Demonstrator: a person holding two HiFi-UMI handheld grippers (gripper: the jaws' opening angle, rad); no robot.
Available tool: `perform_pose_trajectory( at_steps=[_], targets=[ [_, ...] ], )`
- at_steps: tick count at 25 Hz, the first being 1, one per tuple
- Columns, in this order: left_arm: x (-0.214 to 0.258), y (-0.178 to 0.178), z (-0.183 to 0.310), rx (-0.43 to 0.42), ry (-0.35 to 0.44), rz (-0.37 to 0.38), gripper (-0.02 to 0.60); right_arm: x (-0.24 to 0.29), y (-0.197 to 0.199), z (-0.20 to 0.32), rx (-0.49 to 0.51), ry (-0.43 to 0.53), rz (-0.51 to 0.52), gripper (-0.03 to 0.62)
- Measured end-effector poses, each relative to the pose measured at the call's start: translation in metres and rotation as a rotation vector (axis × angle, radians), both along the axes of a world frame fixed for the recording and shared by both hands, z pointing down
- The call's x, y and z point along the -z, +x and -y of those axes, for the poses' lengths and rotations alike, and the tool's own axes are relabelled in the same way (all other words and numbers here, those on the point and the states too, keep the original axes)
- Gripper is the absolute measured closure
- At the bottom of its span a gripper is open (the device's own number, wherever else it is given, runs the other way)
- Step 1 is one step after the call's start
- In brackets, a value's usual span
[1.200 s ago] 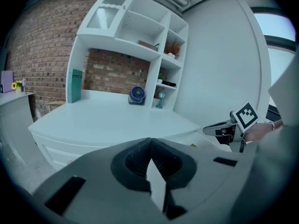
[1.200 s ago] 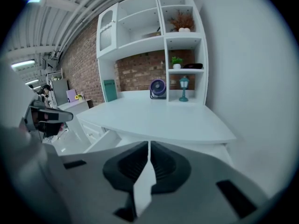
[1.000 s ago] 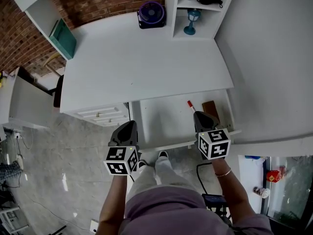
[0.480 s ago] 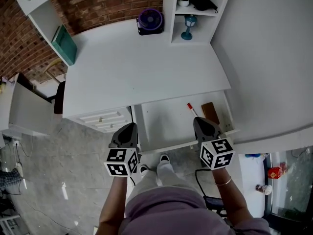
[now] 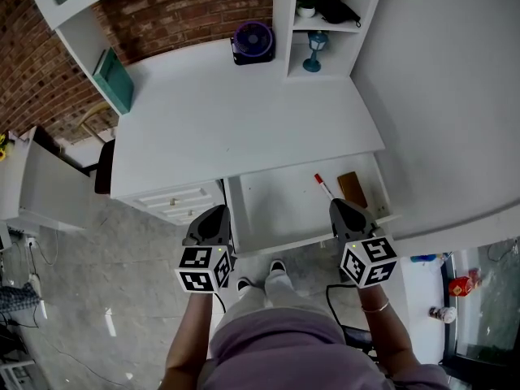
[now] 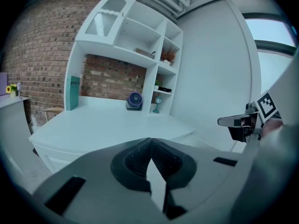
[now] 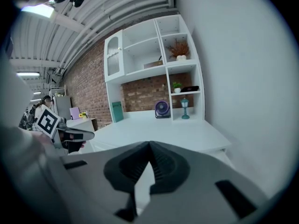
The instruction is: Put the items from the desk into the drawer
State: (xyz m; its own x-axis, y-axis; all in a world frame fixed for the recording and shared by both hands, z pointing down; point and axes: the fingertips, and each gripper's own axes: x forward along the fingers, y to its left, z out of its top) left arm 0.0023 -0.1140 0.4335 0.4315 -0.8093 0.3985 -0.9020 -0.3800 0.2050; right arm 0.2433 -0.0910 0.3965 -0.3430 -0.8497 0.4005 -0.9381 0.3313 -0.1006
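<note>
Floor: grey marbled (image 5: 97, 299), under the person's legs and shoes.
Left claw (image 5: 215, 211): jaws together with nothing between them, hanging by the drawer's front left corner.
Right claw (image 5: 341, 205): jaws together and empty, over the drawer's front right corner.
Drawer (image 5: 272, 205): pulled out from under the tabletop, white inside, mostly bare.
Pen (image 5: 322, 186): red-capped, lying in the drawer's right part, towards the back.
Brown item (image 5: 353, 188): flat in the drawer, just right of the pen; what it is cannot be told.
Side drawers (image 5: 175, 200): white with small knobs, left of the open drawer.
Tabletop (image 5: 244, 120): white, bare across its middle.
Fan (image 5: 253, 41): purple, at the back edge of the tabletop.
Teal board (image 5: 114, 80): leaning upright at the back left.
Blue lamp (image 5: 315, 51): in the low cubby at the back right.
Brick wall (image 5: 49, 71): behind the white shelving.
</note>
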Motion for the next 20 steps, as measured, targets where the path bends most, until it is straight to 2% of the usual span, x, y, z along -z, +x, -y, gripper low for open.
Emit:
perform_pose_trajectory(
  at_steps=[7, 20],
  targets=[
    [0.0036, 0.0058, -0.0009, 0.005, 0.007, -0.010, 0.581, 0.0017, 0.0084, -0.0025, 0.000, -0.004, -0.008, 0.591],
    [0.0040, 0.0005, -0.0035, 0.044, 0.007, -0.014, 0.581, 0.0066, 0.0007, 0.0041, 0.042, 0.010, 0.013, 0.591]
  ],
)
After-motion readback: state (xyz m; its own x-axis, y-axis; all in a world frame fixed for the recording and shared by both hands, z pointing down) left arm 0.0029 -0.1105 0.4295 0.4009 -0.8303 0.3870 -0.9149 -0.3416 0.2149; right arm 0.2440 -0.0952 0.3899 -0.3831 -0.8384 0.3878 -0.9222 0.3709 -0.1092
